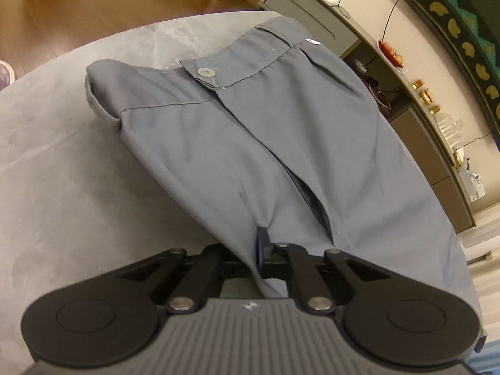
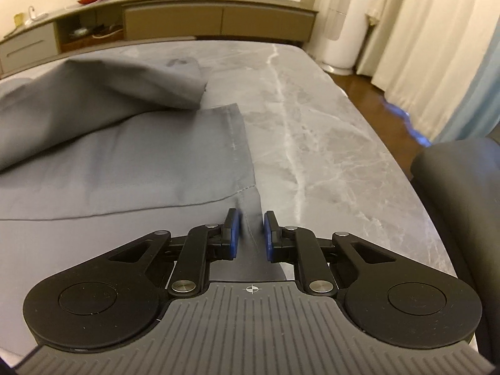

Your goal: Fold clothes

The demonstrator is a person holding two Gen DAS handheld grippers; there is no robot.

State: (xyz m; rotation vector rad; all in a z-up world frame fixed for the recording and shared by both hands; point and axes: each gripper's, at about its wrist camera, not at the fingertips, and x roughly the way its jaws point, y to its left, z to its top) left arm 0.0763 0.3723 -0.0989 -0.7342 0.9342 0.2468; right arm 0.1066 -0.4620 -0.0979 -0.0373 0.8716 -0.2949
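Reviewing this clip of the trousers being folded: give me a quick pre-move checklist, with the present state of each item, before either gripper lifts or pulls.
1. Left gripper clamped on the grey trousers: ok, fabric is pinched there.
2. Right gripper closed on the hem corner: not ok, the pads stand apart with the cloth between them.
3. Trousers resting on the marble table: ok.
4. Legs lying flat: not ok, the far leg is bunched and folded over.
5. Waistband button fastened: ok, as far as the left wrist view shows.
6. Cloth hanging over the near table edge: cannot tell, the grippers hide it.
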